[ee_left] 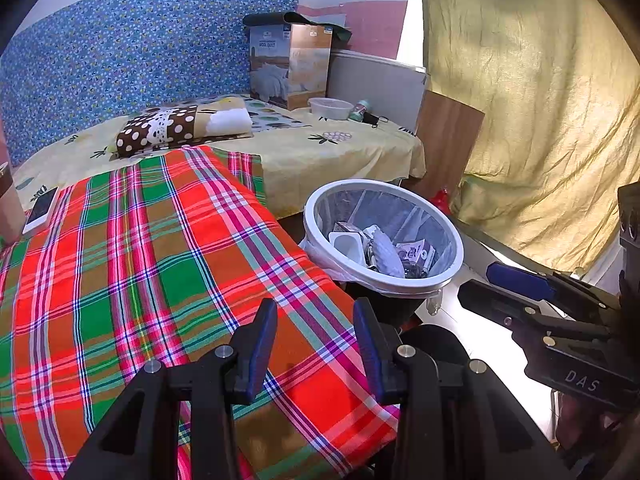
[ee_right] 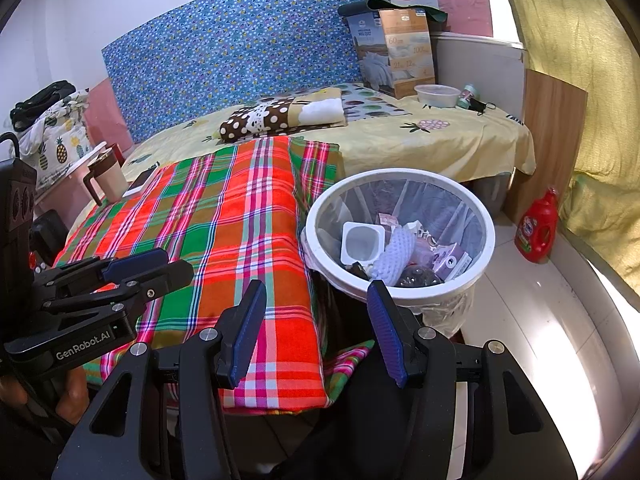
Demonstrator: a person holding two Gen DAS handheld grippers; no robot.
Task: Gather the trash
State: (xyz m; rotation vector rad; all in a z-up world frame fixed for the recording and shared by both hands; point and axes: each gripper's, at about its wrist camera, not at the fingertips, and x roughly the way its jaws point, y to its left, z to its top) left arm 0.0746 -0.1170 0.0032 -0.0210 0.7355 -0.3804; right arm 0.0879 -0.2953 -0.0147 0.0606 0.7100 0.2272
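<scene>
A plaid cloth [ee_right: 224, 216] in red, green and orange covers the near surface, and behind it runs a bed under a yellow sheet [ee_right: 420, 140] with a blue patterned headboard [ee_right: 240, 48]. A folded polka-dot blanket [ee_right: 280, 118] lies mid-bed. At the bed's far right corner stand a quilt box [ee_right: 396, 52], a clear plastic tub [ee_right: 437, 95], a small green bottle [ee_right: 467, 95] and a dark face mask [ee_right: 482, 106]. At the cloth's far left edge sit a mug [ee_right: 108, 178] with a dark handle and a phone [ee_left: 40, 209]. A red detergent jug [ee_right: 538, 226] stands on the floor by a wooden panel [ee_right: 554, 140], with a yellow curtain [ee_left: 532, 100] hanging to the right.

The white-rimmed trash bin [ee_right: 400, 298], lined with a clear bag, stands on the floor just beside the cloth's right edge. Inside are a white plastic cup [ee_right: 362, 242], a pale ribbed piece [ee_right: 398, 254], a purple printed carton [ee_right: 452, 262] and some dark scraps at the bottom that I cannot identify.

The left gripper [ee_left: 316, 340] hovers over the cloth's near right corner, jaws spread with nothing between them. The right gripper [ee_right: 316, 320] hangs near the bin's near rim, jaws also spread and empty. The hand holding the left gripper shows only as a few fingers [ee_right: 72, 396] at the frame's edge.
</scene>
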